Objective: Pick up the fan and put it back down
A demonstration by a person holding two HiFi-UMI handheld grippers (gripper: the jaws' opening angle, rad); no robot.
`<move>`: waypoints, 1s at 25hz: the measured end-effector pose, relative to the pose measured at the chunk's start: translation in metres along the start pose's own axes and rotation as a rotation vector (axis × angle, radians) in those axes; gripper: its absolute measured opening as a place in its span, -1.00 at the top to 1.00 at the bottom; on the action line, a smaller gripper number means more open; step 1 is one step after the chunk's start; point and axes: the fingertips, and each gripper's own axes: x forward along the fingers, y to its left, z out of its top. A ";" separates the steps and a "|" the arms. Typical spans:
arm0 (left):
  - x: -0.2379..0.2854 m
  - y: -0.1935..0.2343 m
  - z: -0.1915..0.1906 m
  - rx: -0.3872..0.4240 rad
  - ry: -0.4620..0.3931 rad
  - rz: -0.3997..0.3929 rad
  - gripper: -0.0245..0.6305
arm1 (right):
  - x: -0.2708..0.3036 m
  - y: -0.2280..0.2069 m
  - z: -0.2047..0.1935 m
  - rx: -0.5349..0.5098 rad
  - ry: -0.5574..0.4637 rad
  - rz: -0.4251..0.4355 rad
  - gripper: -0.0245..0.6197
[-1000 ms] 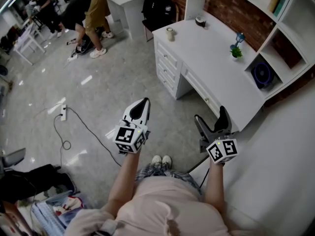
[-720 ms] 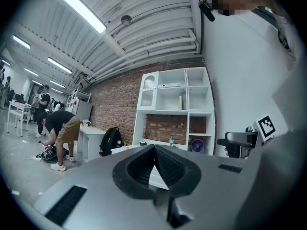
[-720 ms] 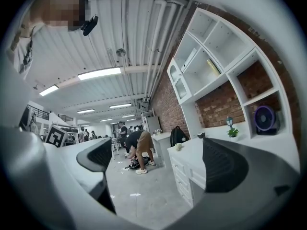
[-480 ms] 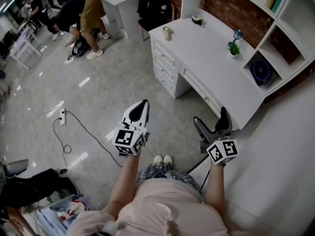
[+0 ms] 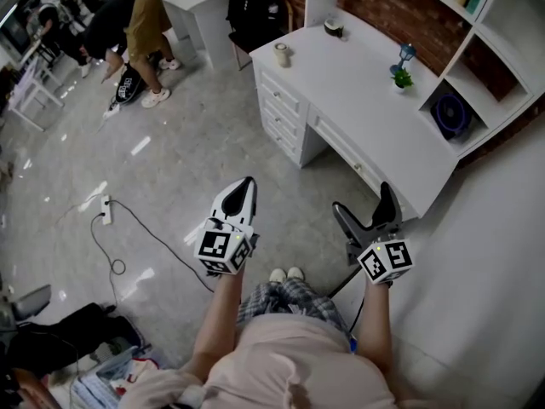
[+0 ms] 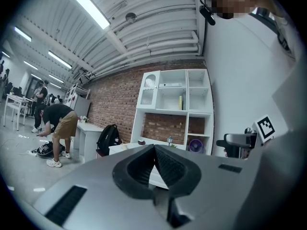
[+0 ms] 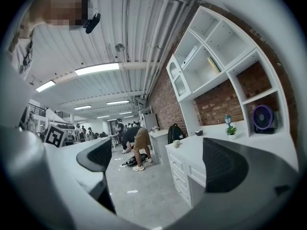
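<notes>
The small dark blue fan (image 5: 450, 115) stands in a low cubby of the white shelf unit, at the back of the white desk (image 5: 375, 100); it also shows in the right gripper view as the fan (image 7: 263, 117) and in the left gripper view as the fan (image 6: 195, 145). My left gripper (image 5: 245, 185) is held level over the floor, well short of the desk, its jaws shut on nothing. My right gripper (image 5: 364, 208) is near the desk's front corner, its jaws spread wide and empty. Both are far from the fan.
On the desk stand a small potted plant (image 5: 402, 80) with a blue lamp, a cup (image 5: 281, 54) and a bowl (image 5: 333, 28). A black backpack (image 5: 254, 11) leans past the desk. A person (image 5: 128, 24) bends over on the floor at far left. A power strip and cable (image 5: 106, 210) lie on the floor.
The head view has shifted slightly, so the desk and shelves sit a little further left and up. Both grippers stay in the same place.
</notes>
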 end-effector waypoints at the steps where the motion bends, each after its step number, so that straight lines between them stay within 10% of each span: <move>1: 0.001 0.001 -0.002 0.000 0.001 -0.005 0.84 | 0.001 0.001 -0.002 -0.004 -0.002 -0.004 -0.87; 14: 0.047 0.026 -0.005 0.007 0.004 -0.069 0.84 | 0.036 -0.007 -0.007 -0.011 -0.021 -0.049 -0.87; 25: 0.198 0.051 0.001 0.016 -0.012 -0.117 0.84 | 0.129 -0.108 0.004 0.002 -0.063 -0.107 -0.87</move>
